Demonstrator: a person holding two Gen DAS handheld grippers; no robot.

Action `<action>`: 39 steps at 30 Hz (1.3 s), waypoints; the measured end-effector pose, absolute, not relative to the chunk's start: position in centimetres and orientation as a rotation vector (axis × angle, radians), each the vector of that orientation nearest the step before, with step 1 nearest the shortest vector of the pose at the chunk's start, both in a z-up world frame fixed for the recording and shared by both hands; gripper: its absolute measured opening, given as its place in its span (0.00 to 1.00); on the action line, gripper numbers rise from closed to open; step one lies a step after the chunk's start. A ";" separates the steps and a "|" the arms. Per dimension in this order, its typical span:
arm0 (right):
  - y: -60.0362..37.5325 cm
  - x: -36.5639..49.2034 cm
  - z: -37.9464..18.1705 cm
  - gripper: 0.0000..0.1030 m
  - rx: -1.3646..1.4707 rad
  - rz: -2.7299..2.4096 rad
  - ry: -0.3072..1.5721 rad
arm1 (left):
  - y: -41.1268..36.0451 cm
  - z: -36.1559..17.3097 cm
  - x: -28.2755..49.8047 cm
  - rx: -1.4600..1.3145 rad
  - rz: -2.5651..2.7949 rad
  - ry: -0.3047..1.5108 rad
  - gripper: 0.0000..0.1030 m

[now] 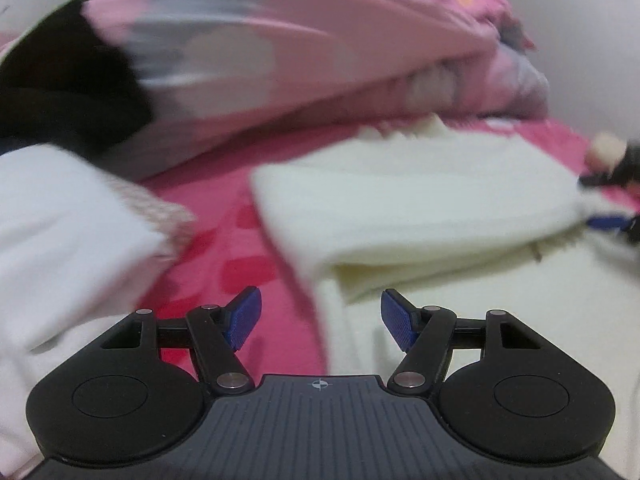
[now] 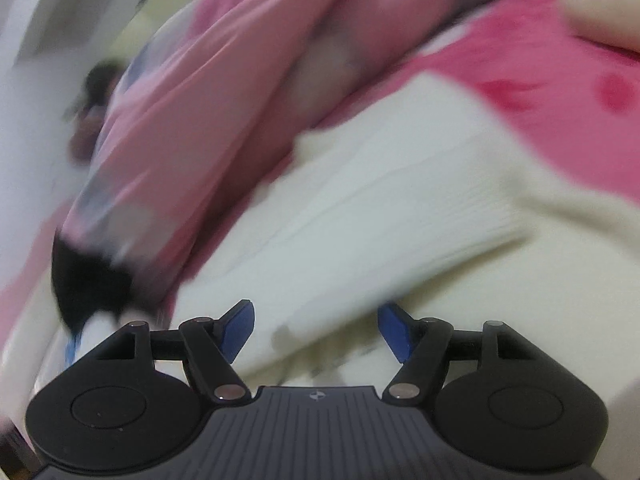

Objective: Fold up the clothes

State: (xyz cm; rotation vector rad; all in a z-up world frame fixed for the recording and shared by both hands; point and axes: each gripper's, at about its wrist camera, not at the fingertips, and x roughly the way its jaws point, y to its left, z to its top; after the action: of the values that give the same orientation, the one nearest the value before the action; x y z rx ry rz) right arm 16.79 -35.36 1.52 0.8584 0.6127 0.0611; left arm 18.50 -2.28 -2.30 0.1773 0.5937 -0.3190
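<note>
A cream knitted garment point(image 1: 420, 208) lies partly folded on the pink bed sheet point(image 1: 224, 200), its upper layer doubled over the lower one. My left gripper point(image 1: 320, 318) hovers open just in front of its near left edge, nothing between the blue pads. In the right wrist view the same cream garment point(image 2: 380, 216) fills the middle, blurred by motion. My right gripper point(image 2: 316, 330) is open right above it, empty. The other gripper point(image 1: 616, 192) shows at the far right edge of the left wrist view, by the garment's right corner.
A white garment with a ribbed cuff point(image 1: 80, 232) lies at the left. Behind, a pink and grey quilt point(image 1: 280, 60) is heaped up, with a black cloth point(image 1: 68, 88) at its left end. A white wall point(image 1: 592, 40) stands at the right.
</note>
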 end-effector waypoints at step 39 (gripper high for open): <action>-39.1 23.5 2.3 0.05 0.409 -0.279 0.595 | -0.3 -4.9 20.5 0.062 -0.413 0.614 0.65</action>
State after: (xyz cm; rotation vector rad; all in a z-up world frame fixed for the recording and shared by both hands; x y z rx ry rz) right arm 23.52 -39.09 2.35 0.4088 0.5947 -0.2788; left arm 20.47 -0.28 -4.86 0.0624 0.6140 -0.4128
